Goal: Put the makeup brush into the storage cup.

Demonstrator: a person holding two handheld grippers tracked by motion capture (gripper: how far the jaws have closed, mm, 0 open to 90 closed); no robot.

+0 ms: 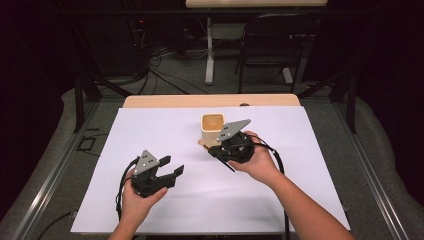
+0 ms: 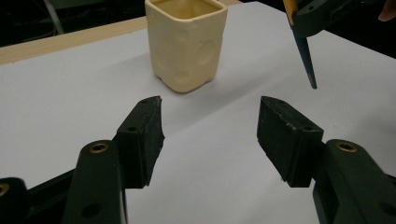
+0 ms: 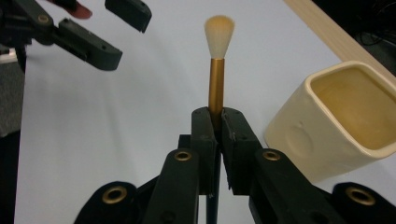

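Right gripper (image 3: 214, 122) clamps brush (image 3: 217, 60) beside cup (image 3: 327, 135).

Cup (image 1: 212, 128) stands on the sheet (image 1: 150, 130) — brush (image 3: 218, 65) just beside it, left gripper (image 1: 170, 167) nearer.

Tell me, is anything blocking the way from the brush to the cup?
Nothing visible is. The right gripper is shut on the brush, right beside the cup. The cup's mouth is open and looks empty. The left gripper is open, off to the side, and holds nothing.
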